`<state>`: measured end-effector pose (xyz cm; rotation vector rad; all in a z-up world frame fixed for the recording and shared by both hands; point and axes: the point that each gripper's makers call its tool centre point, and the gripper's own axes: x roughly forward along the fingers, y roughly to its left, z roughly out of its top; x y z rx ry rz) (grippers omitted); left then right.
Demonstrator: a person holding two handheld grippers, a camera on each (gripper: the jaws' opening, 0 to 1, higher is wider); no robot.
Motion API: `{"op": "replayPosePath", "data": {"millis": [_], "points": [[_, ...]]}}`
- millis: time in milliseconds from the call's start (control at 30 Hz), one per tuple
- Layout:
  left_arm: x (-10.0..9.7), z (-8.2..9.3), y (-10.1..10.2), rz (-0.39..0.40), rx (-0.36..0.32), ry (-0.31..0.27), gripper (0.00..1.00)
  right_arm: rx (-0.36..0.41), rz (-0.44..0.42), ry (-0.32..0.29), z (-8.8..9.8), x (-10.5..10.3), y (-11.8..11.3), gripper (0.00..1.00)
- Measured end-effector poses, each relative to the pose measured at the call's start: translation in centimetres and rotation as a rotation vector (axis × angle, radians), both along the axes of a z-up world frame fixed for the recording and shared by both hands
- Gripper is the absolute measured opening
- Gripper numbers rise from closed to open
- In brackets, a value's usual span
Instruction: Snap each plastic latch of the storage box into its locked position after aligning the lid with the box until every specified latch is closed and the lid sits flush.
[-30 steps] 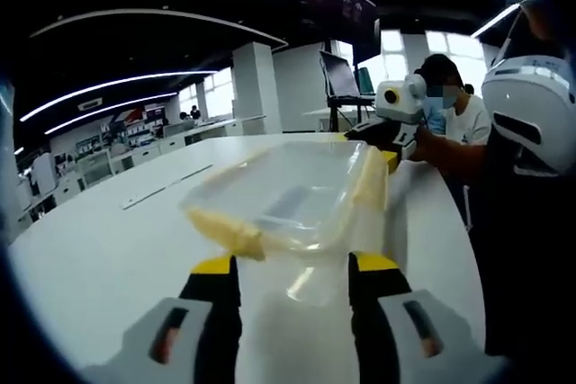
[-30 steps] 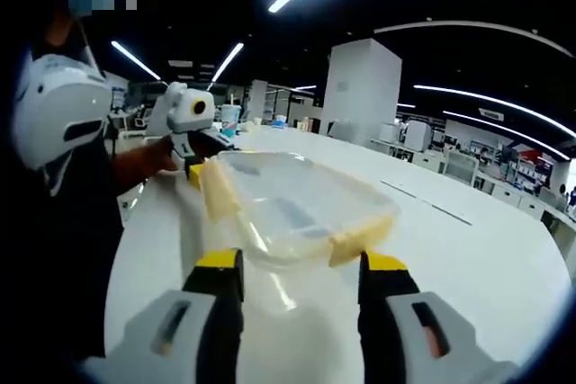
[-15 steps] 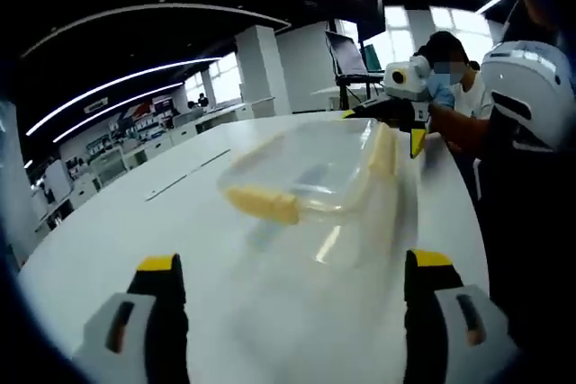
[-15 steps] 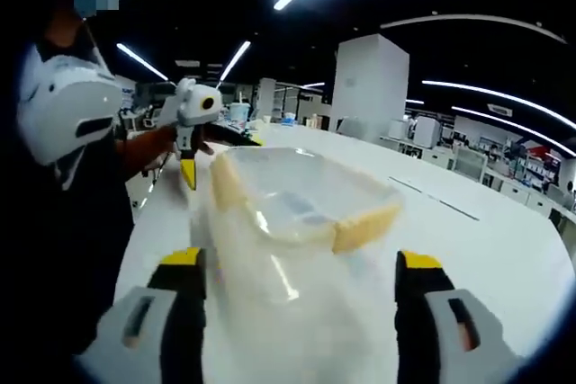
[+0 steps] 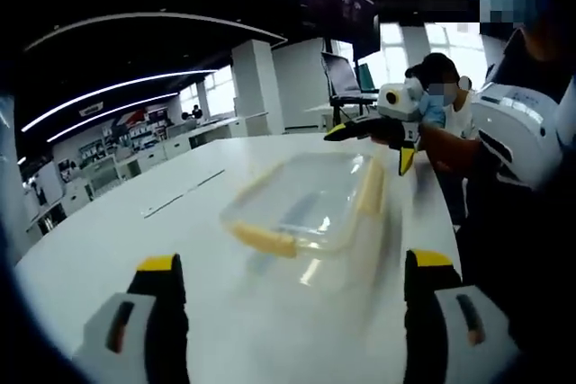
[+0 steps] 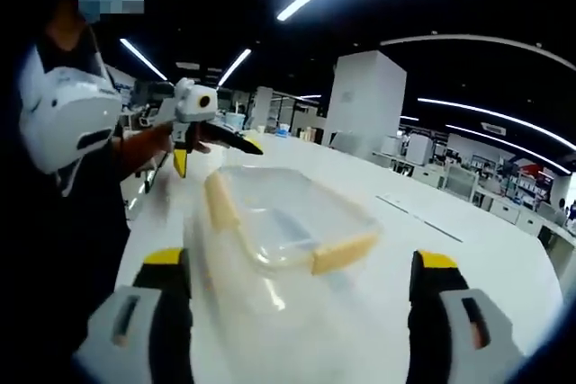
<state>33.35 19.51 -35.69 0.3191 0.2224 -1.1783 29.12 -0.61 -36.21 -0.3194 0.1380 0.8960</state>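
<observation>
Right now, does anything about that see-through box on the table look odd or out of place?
Nothing stands out. The clear plastic storage box with pale yellow latches sits flat on the white table, with nothing spilled. Both hand-held grippers, left and right, are open and off it.

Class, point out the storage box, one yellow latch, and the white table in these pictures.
storage box [image 5: 310, 200]: left gripper view, clear lid.
yellow latch [image 6: 343, 252]: right gripper view, middle of the near flap.
white table [image 5: 117, 249]: left gripper view, bare top.
</observation>
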Motion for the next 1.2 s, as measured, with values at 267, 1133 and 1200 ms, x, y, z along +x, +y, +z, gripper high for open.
{"op": "replayPosePath", "data": {"millis": [267,1133,1200], "points": [[0.4,3.3,-0.2,-0.002,0.064,-0.030,1.00,-0.044,-0.003,-0.047,3.8,0.5,-0.6,1.00],[0.1,11.9,-3.9,-0.160,0.392,-0.181,1.00,-0.354,0.132,-0.074,12.1,2.4,2.9,1.00],[0.3,11.8,-3.7,-0.162,0.446,-0.179,1.00,-0.357,0.142,-0.070,13.3,2.4,3.1,1.00]]}}
